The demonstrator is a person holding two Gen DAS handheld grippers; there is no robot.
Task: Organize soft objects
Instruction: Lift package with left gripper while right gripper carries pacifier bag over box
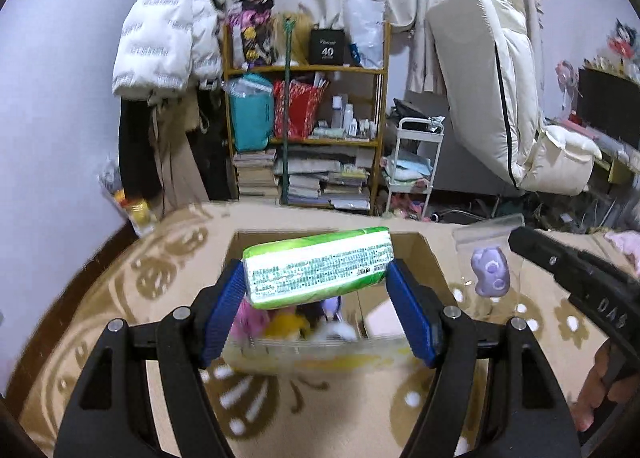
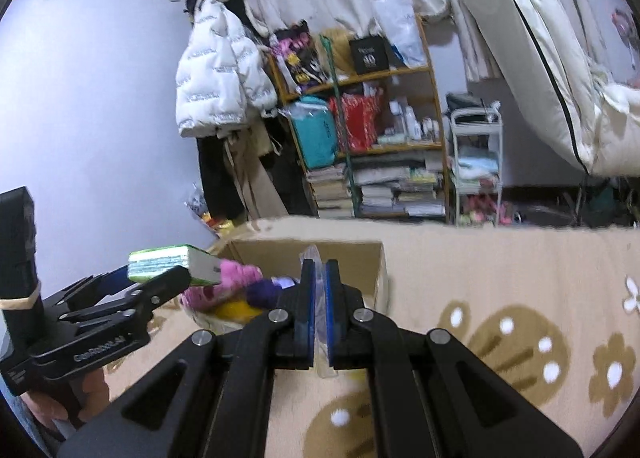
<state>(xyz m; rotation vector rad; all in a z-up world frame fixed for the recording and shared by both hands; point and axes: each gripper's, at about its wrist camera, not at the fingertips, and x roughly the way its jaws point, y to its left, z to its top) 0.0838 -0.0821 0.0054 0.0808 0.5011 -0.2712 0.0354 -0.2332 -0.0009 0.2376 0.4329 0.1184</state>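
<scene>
My left gripper is shut on a green and white soft pack and holds it above an open cardboard box. The box holds pink, yellow and purple plush toys. In the right wrist view the left gripper with the pack hovers over the box's left side, above the plush toys. My right gripper is shut on a clear plastic bag; the left wrist view shows that bag hanging with a purple soft toy inside, right of the box.
The box sits on a beige carpet with brown flower patterns. Behind it stand a cluttered wooden shelf, a white trolley, hanging coats and a leaning white mattress.
</scene>
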